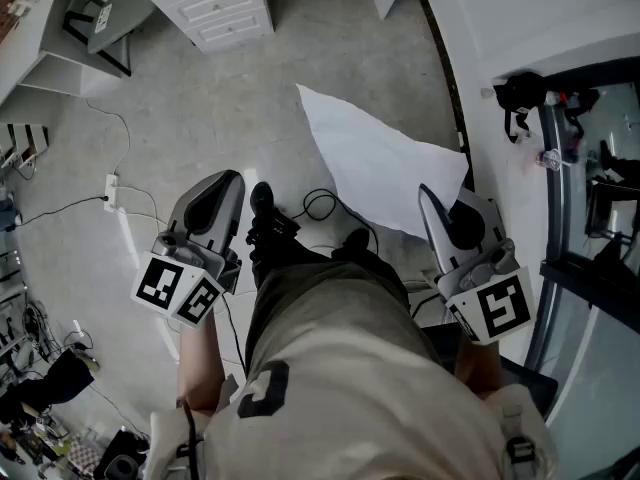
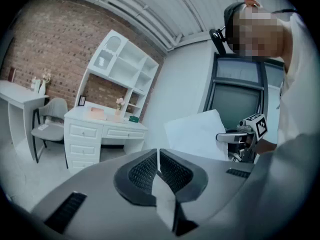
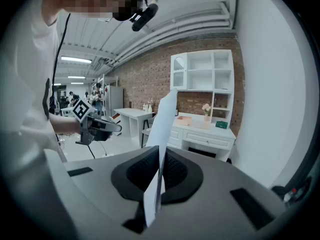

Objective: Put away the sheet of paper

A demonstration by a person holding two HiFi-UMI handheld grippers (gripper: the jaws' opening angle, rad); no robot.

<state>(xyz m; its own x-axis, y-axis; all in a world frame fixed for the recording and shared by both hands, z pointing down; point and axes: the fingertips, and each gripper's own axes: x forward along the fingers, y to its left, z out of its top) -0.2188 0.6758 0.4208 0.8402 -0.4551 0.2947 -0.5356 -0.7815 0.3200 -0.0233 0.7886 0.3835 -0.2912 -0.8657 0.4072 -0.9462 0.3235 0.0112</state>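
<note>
Right gripper view: right gripper (image 3: pixel 160 151) has its fingers clamped on the sheet of paper (image 3: pixel 167 116), which stands edge-on and upright between them.
Left gripper view: left gripper (image 2: pixel 158 155) has its fingers pressed together with nothing between them; the white sheet shows well beyond them, at the other gripper.
Head view: sheet spreads forward and left from the right gripper's tips, above the grey floor (image 1: pixel 200 98).
Markings: marker cube (image 1: pixel 492 306) on the right gripper and marker cube (image 1: pixel 178 288) on the left carry black-and-white square patterns.
Background: white desk (image 2: pixel 102 130) with drawers, against a brick wall (image 2: pixel 55 49).
</note>
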